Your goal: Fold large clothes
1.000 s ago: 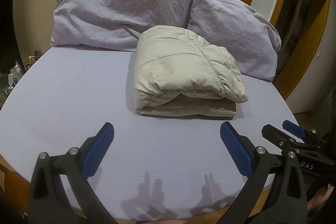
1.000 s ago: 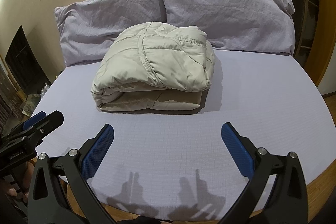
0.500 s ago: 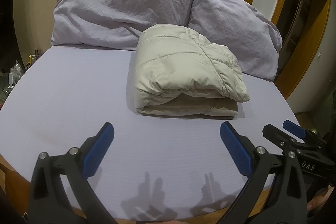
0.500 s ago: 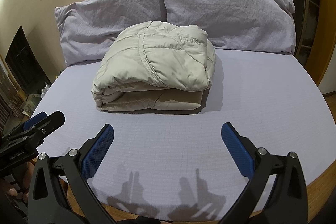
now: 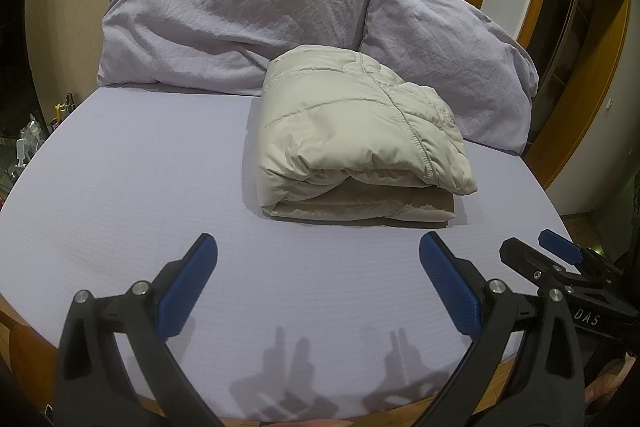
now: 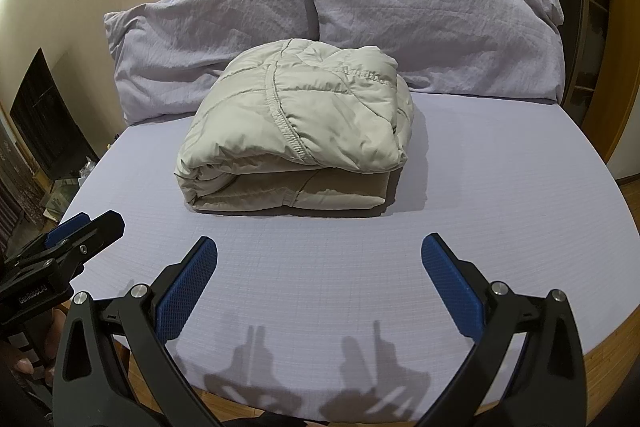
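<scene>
Folded beige puffer jacket (image 5: 356, 135) rests on lavender bed sheet (image 5: 140, 167), just before two pillows (image 6: 432, 11). Left gripper (image 5: 318, 267) and right gripper (image 6: 320, 267): jaws spread wide, holding nothing, clear of jacket.

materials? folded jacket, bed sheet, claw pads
Folded jacket: quilted padded shell, probably nylon or polyester; slight sheen, stitched channels, puffy.
Bed sheet: matte woven fabric, likely cotton; fine grid weave.
Right claw pads: blue, knurled, rubber or plastic; unclear which.
</scene>
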`<state>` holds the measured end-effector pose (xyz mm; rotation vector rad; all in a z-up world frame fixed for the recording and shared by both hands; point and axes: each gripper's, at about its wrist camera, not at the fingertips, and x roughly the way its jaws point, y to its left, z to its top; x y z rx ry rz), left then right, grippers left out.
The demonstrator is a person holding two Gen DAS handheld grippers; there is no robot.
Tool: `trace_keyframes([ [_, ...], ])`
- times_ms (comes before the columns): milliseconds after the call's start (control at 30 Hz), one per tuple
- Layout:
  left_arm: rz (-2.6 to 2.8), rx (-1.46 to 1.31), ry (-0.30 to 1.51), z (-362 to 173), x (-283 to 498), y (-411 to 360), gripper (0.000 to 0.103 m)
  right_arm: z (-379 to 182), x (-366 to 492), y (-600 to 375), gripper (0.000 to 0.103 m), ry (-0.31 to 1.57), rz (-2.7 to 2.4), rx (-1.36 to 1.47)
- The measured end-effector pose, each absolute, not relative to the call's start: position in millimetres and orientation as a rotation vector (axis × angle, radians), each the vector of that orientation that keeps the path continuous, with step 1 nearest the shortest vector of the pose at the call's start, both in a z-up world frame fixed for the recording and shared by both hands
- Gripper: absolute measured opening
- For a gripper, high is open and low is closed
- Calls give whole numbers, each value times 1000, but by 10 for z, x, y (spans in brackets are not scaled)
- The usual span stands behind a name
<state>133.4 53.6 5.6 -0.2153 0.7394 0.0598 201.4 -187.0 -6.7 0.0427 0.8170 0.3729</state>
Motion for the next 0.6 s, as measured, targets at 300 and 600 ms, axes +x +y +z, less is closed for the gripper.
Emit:
trace_keyframes([
  [300, 61, -216, 740, 58, 1338, 535, 101, -71, 2002, -1855, 102, 817, 371, 43],
  [600, 64, -218, 739, 61, 1339, 528, 101, -62, 2008, -1877, 102, 817, 376, 40],
])
